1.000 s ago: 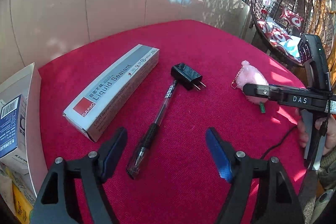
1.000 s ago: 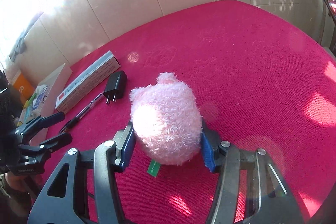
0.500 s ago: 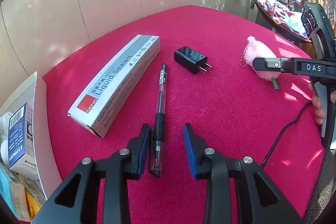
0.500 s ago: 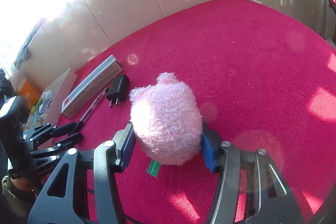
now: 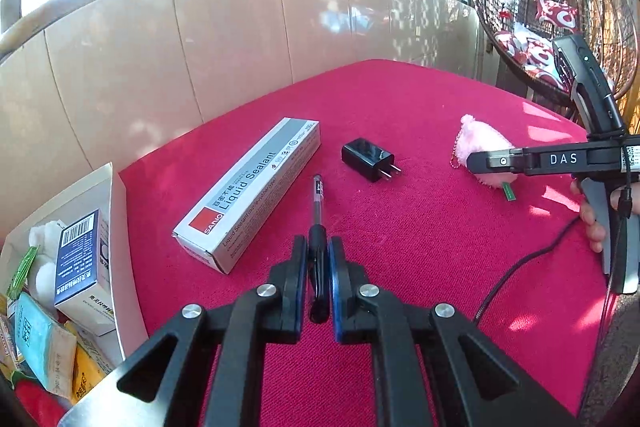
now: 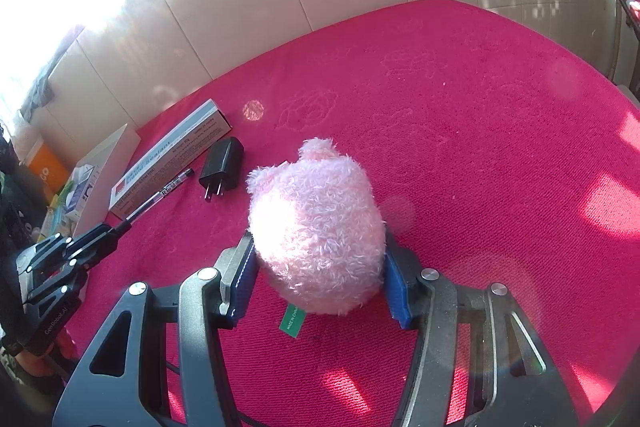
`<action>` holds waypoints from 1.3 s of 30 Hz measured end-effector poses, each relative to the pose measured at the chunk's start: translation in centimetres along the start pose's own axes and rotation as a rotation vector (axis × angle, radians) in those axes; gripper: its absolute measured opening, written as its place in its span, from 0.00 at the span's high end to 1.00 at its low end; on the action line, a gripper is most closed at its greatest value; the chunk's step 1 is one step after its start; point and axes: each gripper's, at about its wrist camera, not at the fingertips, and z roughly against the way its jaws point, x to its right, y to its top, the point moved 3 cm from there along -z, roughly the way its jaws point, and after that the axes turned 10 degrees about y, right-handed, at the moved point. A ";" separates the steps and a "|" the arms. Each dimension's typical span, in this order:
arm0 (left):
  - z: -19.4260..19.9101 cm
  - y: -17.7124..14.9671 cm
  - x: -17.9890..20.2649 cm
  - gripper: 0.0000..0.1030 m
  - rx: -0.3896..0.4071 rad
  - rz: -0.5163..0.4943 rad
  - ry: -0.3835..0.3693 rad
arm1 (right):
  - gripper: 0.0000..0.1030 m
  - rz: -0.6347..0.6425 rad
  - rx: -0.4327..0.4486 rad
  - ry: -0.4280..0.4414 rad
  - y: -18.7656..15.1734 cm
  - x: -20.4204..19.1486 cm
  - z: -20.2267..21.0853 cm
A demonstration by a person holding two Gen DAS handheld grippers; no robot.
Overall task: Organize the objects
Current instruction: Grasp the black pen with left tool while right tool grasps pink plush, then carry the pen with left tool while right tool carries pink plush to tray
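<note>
The left gripper [image 5: 318, 259] is clamped on the black grip of a pen [image 5: 317, 203], whose tip end is hidden between the pads; the pen lies on the red cloth [image 5: 420, 251] beside the sealant box [image 5: 250, 187], with the black charger [image 5: 368, 159] near; the right gripper [image 6: 320, 275] grips the pink plush toy [image 6: 316, 223], its lower half hidden behind the fingers; an open carton [image 5: 116, 227] of packets at the left edge is cut off; its contents are hard to read.

Left gripper [image 5: 318, 259], formerly wide above the red cloth, now clamped on pen [image 5: 317, 211] grip.
</note>
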 end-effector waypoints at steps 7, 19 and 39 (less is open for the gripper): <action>1.8 0.3 -0.7 0.92 0.086 0.054 0.002 | 0.47 0.031 -0.002 -0.044 0.0 -0.7 0.0; 7.5 1.9 -3.0 0.92 0.285 0.170 0.007 | 0.48 0.067 0.006 -0.088 0.1 -1.5 0.1; 10.2 1.6 -6.7 0.92 0.360 0.274 0.036 | 0.48 0.240 0.138 -0.060 1.3 -9.7 4.3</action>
